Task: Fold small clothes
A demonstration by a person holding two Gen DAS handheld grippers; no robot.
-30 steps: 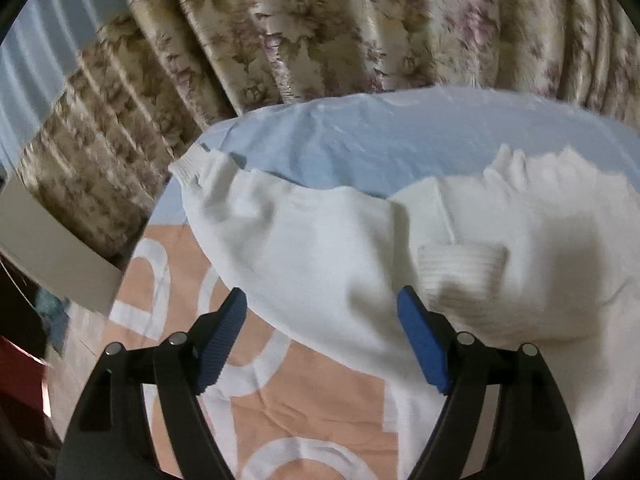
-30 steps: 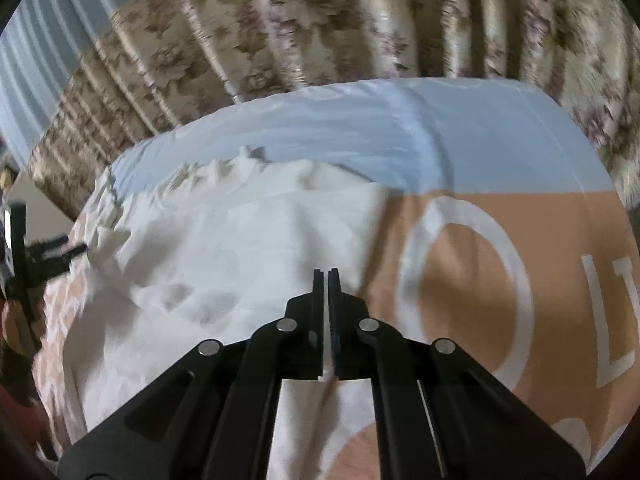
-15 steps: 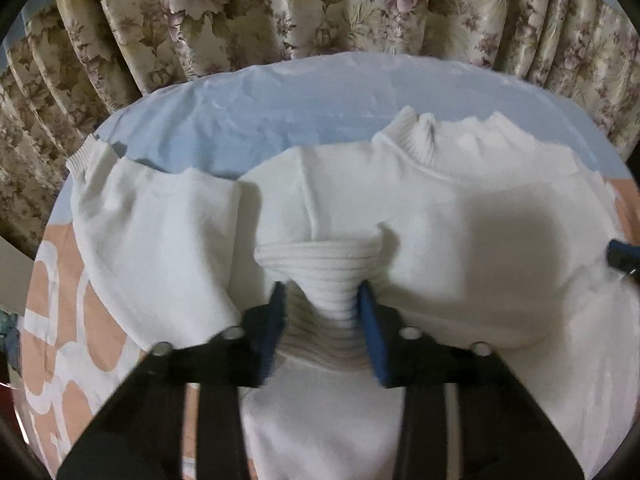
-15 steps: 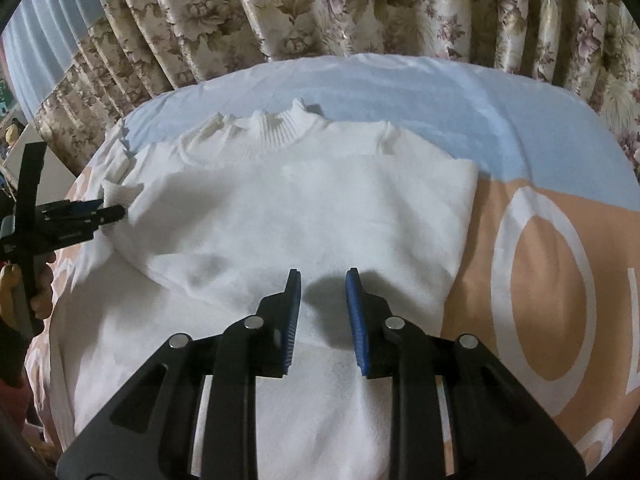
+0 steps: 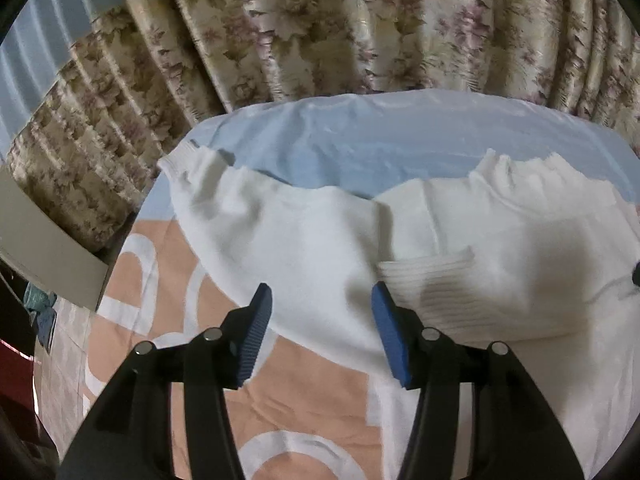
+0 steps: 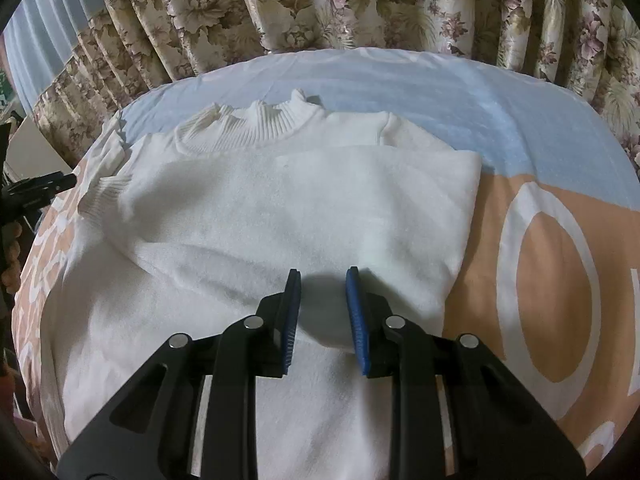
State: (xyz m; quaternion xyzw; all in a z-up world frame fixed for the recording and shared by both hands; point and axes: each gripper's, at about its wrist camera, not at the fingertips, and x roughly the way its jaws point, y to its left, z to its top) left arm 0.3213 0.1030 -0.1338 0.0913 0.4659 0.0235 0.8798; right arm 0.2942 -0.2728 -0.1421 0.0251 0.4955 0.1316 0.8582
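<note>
Left sleeve (image 5: 256, 220) unfolded, stretching up-left from the wide-open, empty left gripper (image 5: 320, 332), nearest arm. Right gripper (image 6: 323, 316) half open, empty, over the sweater (image 6: 304, 208).

You find little to read here: the orange bedspread (image 6: 560, 280) carries large white letter shapes, a clear "O" (image 6: 548, 292) and cut-off strokes at the right edge, but no whole word. The white sweater (image 6: 280, 208) shows no label.
</note>
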